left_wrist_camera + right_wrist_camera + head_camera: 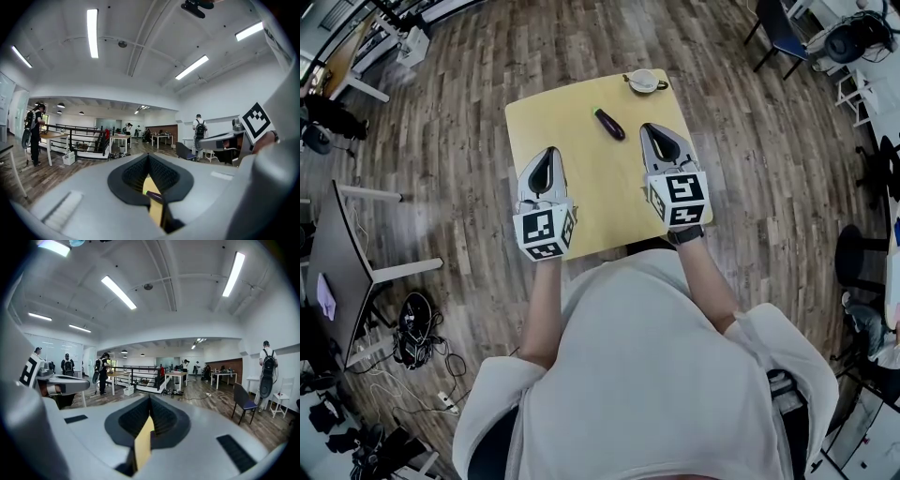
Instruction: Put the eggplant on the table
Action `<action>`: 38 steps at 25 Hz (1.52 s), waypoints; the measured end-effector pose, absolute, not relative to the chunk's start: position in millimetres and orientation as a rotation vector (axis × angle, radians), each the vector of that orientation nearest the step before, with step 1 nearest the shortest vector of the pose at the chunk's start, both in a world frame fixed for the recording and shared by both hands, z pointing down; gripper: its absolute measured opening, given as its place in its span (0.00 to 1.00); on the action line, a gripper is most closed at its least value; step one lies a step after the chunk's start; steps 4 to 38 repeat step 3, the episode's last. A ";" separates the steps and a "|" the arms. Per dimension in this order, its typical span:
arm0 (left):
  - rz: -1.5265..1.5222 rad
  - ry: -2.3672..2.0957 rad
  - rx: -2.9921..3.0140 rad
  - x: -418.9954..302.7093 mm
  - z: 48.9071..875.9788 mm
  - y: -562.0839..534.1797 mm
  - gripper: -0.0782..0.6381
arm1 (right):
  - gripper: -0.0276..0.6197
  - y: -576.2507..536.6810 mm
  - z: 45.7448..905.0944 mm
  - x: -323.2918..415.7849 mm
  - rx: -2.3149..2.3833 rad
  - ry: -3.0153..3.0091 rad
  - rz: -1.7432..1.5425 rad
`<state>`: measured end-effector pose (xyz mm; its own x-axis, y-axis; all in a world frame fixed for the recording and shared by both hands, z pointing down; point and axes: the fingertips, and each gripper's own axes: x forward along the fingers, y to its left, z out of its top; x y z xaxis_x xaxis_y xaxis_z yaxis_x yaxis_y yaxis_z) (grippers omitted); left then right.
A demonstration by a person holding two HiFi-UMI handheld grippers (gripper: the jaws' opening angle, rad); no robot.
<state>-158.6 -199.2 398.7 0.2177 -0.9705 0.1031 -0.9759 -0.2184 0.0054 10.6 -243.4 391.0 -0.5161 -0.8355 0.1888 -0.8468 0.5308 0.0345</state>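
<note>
A dark purple eggplant with a green stem lies on the small yellow table, toward its far side. My left gripper hovers over the table's near left part, shut and empty. My right gripper is over the near right part, just right of the eggplant, also shut with nothing in it. In the left gripper view the eggplant shows through the gap below the closed fingertips. The right gripper view shows only a strip of the yellow table under the closed jaws; the eggplant is not in it.
A white cup on a saucer stands at the table's far right corner. Wooden floor surrounds the table. A dark desk and cables lie to the left, chairs at the upper right. People stand far off in the room.
</note>
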 end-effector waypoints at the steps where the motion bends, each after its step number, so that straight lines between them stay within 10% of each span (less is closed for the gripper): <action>1: 0.122 -1.917 2.396 -157.6 399.8 -202.4 0.12 | 0.06 -247.4 392.6 10.8 1.433 -2.582 0.094; 38: 0.127 -1.913 2.392 -156.1 402.5 -209.1 0.12 | 0.06 -255.5 396.6 11.2 1.425 -2.574 0.100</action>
